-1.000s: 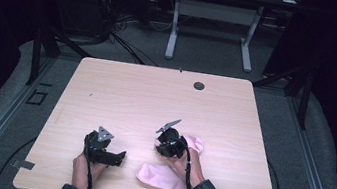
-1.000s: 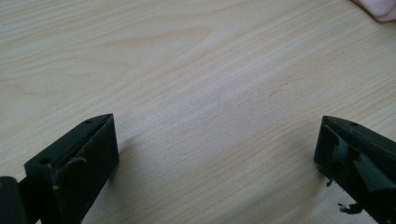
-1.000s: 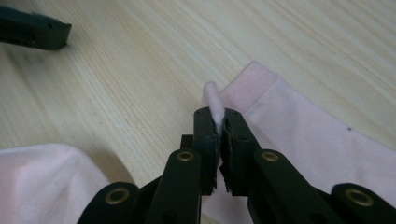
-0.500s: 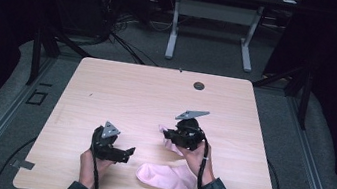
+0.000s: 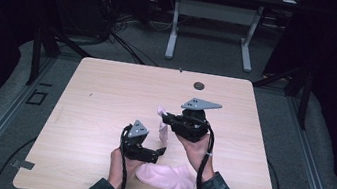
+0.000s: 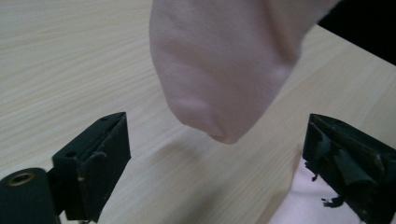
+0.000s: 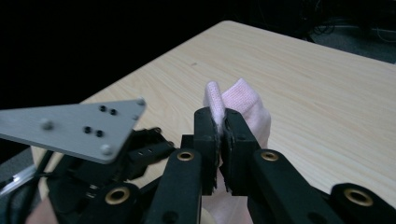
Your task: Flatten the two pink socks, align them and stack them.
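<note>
Evidently the work was a pairing or folding of two pink socks, and by this moment only its opening step looked done. The right gripper (image 5: 165, 118) had its jaws pressed together on the cuff of the lifted sock (image 5: 163, 126), which hung from them clear of the table (image 5: 105, 95); in the right gripper view the ribbed edge of that sock (image 7: 233, 105) stood up just beyond the clamped black tips. The left gripper (image 5: 162, 151) sat lower and nearer the person, with its jaws spread wide and nothing between them. In the left gripper view the dangling toe of the held sock (image 6: 219, 79) hung just ahead of and above the gap between those jaws, touching neither. The second sock (image 5: 166, 177) lay flat on the wood just beside the left gripper, on the side toward the right forearm, and a pale strip of it (image 6: 289, 205) showed under the far jaw in the left gripper view. So one sock was judged picked up and the other not yet handled. What seemed left was for the open gripper to catch the hanging toe, or the lying sock, and then for the two to be laid together; whether the aim was folding or matching could not be told
</note>
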Tool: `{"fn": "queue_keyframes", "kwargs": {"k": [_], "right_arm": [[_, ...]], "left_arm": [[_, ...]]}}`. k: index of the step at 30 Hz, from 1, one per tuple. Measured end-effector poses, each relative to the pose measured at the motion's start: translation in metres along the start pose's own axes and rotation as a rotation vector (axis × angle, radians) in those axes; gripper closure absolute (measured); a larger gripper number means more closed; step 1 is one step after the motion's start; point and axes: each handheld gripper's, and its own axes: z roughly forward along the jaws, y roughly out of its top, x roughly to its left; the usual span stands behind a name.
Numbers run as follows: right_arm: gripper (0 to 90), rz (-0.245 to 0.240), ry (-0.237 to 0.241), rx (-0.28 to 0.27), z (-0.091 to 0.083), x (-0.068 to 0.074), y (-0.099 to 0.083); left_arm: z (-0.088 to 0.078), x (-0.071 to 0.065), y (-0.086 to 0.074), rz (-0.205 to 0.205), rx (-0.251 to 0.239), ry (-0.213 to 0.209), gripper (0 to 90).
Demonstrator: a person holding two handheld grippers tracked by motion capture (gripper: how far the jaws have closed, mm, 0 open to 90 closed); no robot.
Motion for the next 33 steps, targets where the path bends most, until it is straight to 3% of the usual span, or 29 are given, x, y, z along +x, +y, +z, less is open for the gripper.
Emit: {"fn": "queue_keyframes", "kwargs": {"k": [6, 13, 20, 25, 27, 28, 29, 30, 31, 32, 33], "right_arm": [[85.1, -0.005, 0.03, -0.031, -0.001, 0.008, 0.007], [85.1, -0.007, 0.038, -0.04, 0.001, 0.012, 0.01], [85.0, 0.009, 0.038, -0.037, 0.0, 0.005, 0.006], [85.0, 0.026, 0.031, -0.027, -0.001, -0.003, 0.0], [85.0, 0.049, 0.028, -0.011, 0.003, -0.012, -0.005], [84.9, 0.054, 0.025, -0.004, 0.005, -0.015, -0.007], [84.9, 0.054, 0.025, -0.004, 0.005, -0.015, -0.007], [84.9, 0.065, 0.009, 0.016, 0.012, -0.022, -0.012], [84.9, 0.065, 0.009, 0.016, 0.012, -0.022, -0.012], [84.7, 0.089, -0.006, 0.057, 0.02, -0.03, -0.022], [84.7, 0.089, -0.006, 0.057, 0.02, -0.03, -0.022]], "left_arm": [[0.004, 0.001, 0.004, -0.038, -0.044, 0.017, 29.5], [0.004, 0.003, 0.005, -0.045, -0.077, 0.03, 67.2], [-0.003, 0.013, 0.007, -0.024, -0.089, 0.059, 88.3], [-0.012, 0.02, 0.011, 0.021, -0.059, 0.115, 88.9], [-0.025, 0.024, 0.016, 0.071, -0.013, 0.172, 88.9], [-0.029, 0.024, 0.017, 0.097, 0.018, 0.185, 88.9], [-0.029, 0.024, 0.017, 0.097, 0.018, 0.185, 88.9], [-0.034, 0.024, 0.017, 0.145, 0.087, 0.215, 88.9], [-0.034, 0.024, 0.017, 0.145, 0.087, 0.215, 88.9], [-0.035, 0.024, 0.016, 0.171, 0.167, 0.207, 88.8], [-0.035, 0.024, 0.016, 0.171, 0.167, 0.207, 88.8]]}}
